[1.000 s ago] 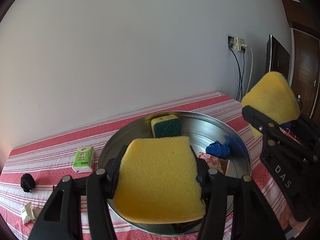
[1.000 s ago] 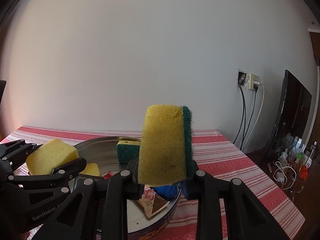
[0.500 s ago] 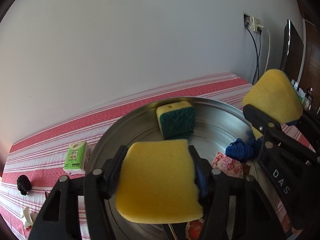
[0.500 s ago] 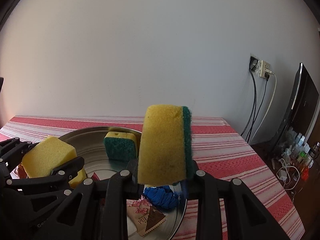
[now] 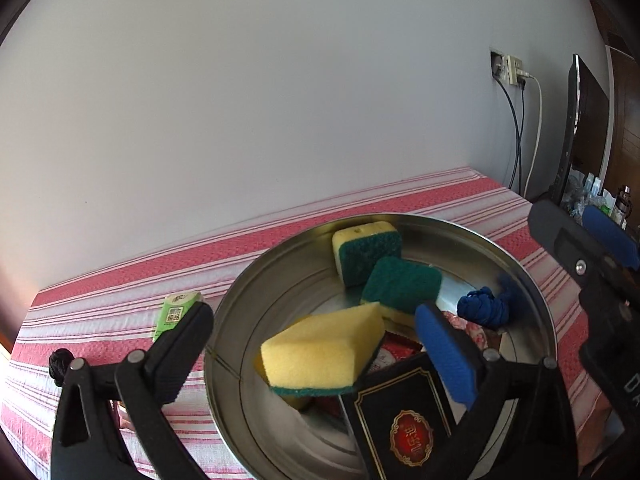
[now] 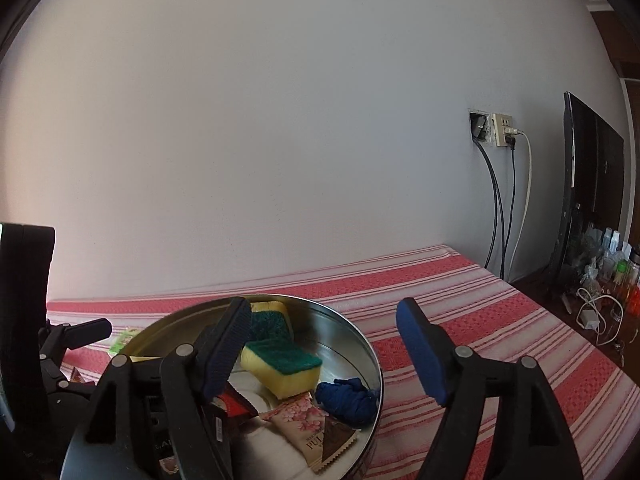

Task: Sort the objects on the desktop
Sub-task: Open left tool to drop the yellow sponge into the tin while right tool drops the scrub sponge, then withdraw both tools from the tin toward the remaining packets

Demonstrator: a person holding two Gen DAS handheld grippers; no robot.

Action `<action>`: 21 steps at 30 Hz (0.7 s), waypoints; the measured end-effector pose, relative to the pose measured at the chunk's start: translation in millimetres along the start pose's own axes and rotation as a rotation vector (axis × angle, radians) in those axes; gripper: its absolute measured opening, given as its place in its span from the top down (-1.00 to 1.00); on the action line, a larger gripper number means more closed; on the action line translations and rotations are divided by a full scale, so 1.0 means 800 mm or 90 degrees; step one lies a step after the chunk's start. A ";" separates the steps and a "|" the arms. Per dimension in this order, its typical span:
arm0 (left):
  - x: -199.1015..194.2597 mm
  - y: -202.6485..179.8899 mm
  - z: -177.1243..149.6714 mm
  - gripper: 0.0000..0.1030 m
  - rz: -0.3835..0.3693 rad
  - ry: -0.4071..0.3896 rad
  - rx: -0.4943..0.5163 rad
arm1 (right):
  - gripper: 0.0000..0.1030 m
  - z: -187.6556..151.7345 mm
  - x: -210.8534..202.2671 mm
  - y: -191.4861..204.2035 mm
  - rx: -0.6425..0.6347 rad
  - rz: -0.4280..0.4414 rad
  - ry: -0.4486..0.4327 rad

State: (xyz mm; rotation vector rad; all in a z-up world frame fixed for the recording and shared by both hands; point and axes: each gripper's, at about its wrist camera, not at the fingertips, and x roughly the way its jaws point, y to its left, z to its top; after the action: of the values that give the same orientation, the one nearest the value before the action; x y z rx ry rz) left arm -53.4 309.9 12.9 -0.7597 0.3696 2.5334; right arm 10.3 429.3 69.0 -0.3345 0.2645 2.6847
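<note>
A round metal tin sits on the red striped cloth. My left gripper hangs over it with its jaws opening wide. A yellow sponge lies tilted between them, clear of both pads. My right gripper is also opening, with nothing between its pads. A green-topped yellow sponge lies below it in the tin, and shows as the green-topped sponge in the left wrist view. Another sponge stands against the far wall of the tin.
The tin also holds a blue cloth ball, a pink sachet and a black box with a red emblem. A green tissue pack and a small black object lie on the cloth to the left. Cables hang from a wall socket on the right.
Both grippers have opened and let go of their sponges. The left one's sponge now lies loose between its fingers, and the right one's has dropped into the tin.
</note>
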 end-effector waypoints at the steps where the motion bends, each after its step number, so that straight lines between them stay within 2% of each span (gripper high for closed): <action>1: -0.004 0.002 -0.002 -0.99 0.000 -0.002 0.000 | -0.59 0.000 -0.006 0.001 0.006 0.002 -0.009; 6: -0.024 0.022 -0.019 -0.99 0.009 -0.019 -0.014 | -0.63 -0.008 -0.031 0.016 0.027 0.024 -0.038; 9: -0.029 0.040 -0.033 -0.99 0.040 -0.027 -0.021 | -0.70 -0.020 -0.043 0.028 0.036 0.038 -0.063; 17: -0.037 0.097 -0.071 -0.99 0.089 -0.015 -0.067 | -0.71 -0.043 -0.049 0.070 0.031 0.079 -0.050; 21: -0.042 0.118 -0.084 -0.99 0.120 -0.018 -0.078 | -0.71 -0.051 -0.057 0.089 0.024 0.091 -0.068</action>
State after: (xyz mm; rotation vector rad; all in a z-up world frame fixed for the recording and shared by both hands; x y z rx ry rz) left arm -46.5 192.0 -10.9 -0.7664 0.2899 2.7612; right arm 27.7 338.6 52.0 -0.1650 0.3178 2.8223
